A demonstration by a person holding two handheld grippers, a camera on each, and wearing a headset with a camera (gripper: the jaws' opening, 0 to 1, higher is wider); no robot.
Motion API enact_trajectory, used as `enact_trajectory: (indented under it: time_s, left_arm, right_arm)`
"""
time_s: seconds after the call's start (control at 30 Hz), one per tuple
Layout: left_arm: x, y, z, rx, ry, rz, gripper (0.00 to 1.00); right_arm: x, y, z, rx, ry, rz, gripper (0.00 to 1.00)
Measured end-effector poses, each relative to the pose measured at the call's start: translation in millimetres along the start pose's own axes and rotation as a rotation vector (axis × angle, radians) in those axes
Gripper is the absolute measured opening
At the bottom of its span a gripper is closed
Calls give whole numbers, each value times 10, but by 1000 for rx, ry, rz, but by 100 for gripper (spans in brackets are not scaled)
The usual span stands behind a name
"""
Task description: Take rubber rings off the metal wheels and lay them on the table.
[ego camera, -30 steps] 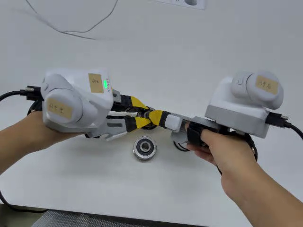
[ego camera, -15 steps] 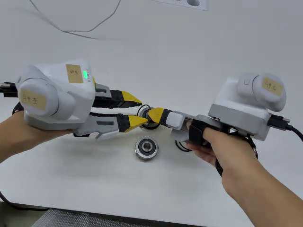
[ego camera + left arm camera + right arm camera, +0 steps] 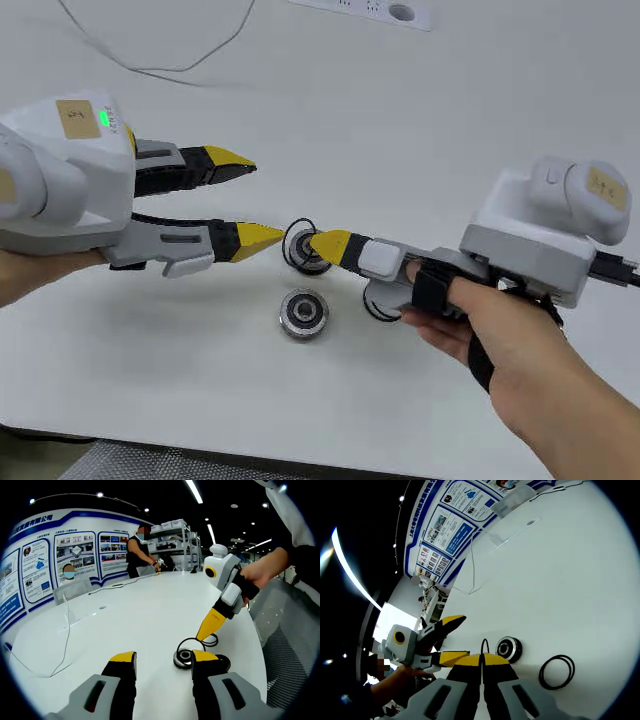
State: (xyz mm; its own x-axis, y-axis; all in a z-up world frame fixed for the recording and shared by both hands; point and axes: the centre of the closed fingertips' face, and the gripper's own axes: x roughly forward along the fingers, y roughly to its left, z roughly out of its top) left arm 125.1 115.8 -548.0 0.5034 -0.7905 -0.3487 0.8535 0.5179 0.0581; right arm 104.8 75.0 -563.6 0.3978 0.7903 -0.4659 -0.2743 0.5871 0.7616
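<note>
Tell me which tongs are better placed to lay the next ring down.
Right, probably: the right tongs are shut on the ring at the wheel; the left tongs are open, apart from it.

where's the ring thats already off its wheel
The ring lies flat on the table, tucked under the right gripper in the head view, just right of the nearer wheel. The right gripper view has it right of that wheel too.

Between the right gripper's (image 3: 482, 655) closed jaws we lost the ring's (image 3: 484, 645) end; its tip half hid a wheel (image 3: 296, 248); the left gripper (image 3: 265, 200) ran off-frame.
</note>
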Motion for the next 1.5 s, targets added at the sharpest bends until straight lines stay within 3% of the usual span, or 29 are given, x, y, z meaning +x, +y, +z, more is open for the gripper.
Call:
enact_trajectory:
  time_s: [0.2,0.5,0.8,1.13,1.33,1.5]
  left_arm:
    - [44,-31,40,-1,-8,-9,50]
    - [97,-132,25,-3,5,-41,58]
    - [132,-208,-31,-1,35,-66,59]
    - [176,-282,-69,-1,50,-92,59]
    - [175,-320,-80,-3,54,-101,58]
    - [165,-336,-89,-2,58,-104,58]
  right_arm:
    - [-191,-149,11,43,-37,-27,1]
    - [-464,-483,-43,76,-69,-109,1]
    - [-577,-745,-126,132,-80,-168,1]
    - [-617,-869,-128,139,-86,-226,2]
    - [-612,-859,-146,105,-81,-248,9]
    - [-653,-832,-125,73,-89,-257,10]
